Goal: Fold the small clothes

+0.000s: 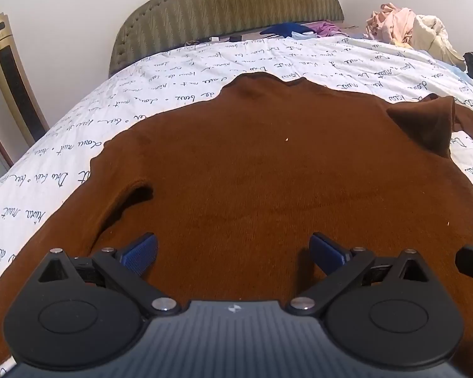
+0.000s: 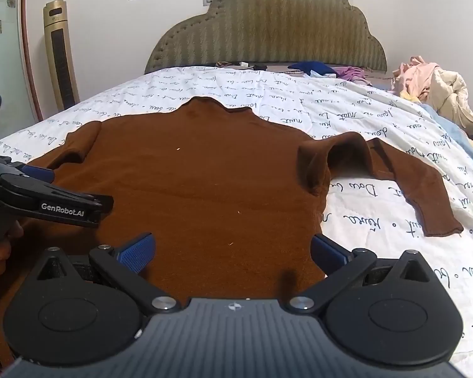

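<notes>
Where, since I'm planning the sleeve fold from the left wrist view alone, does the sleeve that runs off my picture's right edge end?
Observer: The sleeve lies stretched out on the bedsheet. Its cuff lies flat, apart from the sweater body.
Operator: I see only a black sliver of the other tool. Are the right tongs holding anything?
Observer: No. The right tongs stand wide open over the sweater's near corner on that sleeve's side, with nothing pinched between the pads.
</notes>
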`<action>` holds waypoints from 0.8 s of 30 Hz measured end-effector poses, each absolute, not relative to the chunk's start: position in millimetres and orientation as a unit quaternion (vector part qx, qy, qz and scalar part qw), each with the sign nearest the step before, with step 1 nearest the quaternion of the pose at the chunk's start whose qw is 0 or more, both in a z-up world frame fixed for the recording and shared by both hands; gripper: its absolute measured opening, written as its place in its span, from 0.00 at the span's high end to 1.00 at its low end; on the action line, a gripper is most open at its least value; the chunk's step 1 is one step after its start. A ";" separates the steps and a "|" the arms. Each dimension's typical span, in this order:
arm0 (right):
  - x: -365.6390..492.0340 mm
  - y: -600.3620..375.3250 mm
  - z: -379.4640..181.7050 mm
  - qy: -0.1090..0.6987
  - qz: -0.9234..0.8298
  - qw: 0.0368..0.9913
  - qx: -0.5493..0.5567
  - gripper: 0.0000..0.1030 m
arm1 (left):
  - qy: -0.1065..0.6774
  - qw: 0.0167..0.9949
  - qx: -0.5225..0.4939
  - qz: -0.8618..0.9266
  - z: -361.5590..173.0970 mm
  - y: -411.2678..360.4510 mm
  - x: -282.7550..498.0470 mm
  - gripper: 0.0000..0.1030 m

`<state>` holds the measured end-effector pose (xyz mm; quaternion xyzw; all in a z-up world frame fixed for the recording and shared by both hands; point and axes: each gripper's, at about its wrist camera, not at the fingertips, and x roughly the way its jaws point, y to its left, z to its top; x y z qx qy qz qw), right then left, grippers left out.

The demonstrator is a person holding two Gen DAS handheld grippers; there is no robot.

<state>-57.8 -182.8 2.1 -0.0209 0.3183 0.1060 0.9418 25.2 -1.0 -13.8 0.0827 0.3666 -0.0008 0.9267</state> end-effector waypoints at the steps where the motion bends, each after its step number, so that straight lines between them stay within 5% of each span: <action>1: -56.3 -184.8 0.7 0.319 0.106 0.942 -0.019 0.00 | 0.367 0.926 0.084 0.000 -13.6 -2.0 26.1 0.00; 24: -47.9 -207.2 -0.3 0.293 0.083 0.952 -0.002 0.00 | 0.372 0.920 0.123 0.005 -20.4 -40.3 55.9 0.00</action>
